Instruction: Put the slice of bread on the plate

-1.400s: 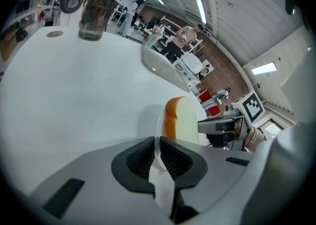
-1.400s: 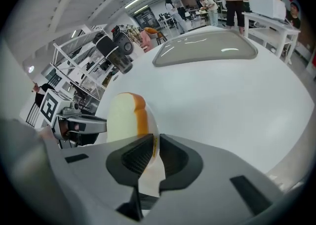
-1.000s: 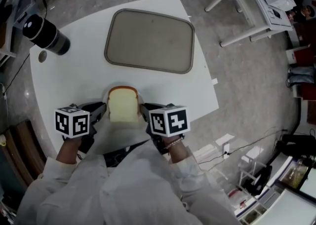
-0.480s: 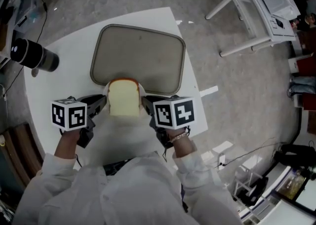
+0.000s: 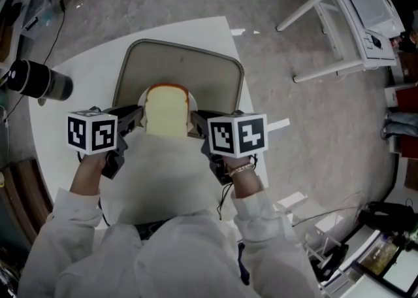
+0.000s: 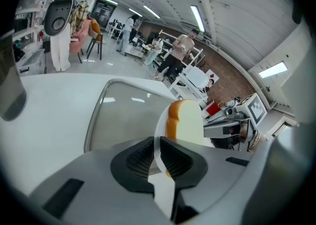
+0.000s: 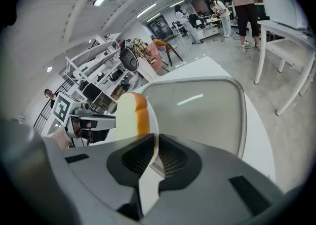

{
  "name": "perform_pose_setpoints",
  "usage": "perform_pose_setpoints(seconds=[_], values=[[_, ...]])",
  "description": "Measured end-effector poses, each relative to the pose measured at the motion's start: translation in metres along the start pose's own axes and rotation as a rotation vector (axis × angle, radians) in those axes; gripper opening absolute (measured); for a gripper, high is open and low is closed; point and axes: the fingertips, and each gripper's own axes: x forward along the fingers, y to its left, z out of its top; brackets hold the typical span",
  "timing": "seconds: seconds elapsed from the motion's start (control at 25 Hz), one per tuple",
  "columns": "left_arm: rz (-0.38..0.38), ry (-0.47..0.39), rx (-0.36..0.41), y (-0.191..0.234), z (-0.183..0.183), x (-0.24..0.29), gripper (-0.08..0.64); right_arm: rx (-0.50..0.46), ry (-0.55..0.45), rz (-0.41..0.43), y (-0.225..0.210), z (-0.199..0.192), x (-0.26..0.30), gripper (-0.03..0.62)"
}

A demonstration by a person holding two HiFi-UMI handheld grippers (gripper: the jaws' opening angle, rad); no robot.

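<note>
Gripping opposite edges of the white plate (image 5: 140,102), the left gripper (image 5: 135,119) and right gripper (image 5: 198,120) each have their jaws closed tight on its thin rim. The slice of bread (image 5: 166,110) lies flat on the plate at centre frame in the head view, over the near edge of the grey tray (image 5: 215,74) on the white table (image 5: 72,48). At the left edge sits a black camera lens (image 5: 36,80).
</note>
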Motion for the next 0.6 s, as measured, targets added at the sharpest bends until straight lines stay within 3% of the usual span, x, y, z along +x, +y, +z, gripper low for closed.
perform_pose_setpoints(seconds=[0.16, 0.6], values=[[-0.028, 0.009, -0.044, 0.012, 0.021, 0.035, 0.041, 0.037, 0.006, -0.013, -0.032, 0.022, 0.018, 0.04], [-0.036, 0.012, -0.134, 0.022, 0.015, 0.042, 0.041, 0.101, 0.018, 0.0, -0.036, 0.015, 0.032, 0.041]])
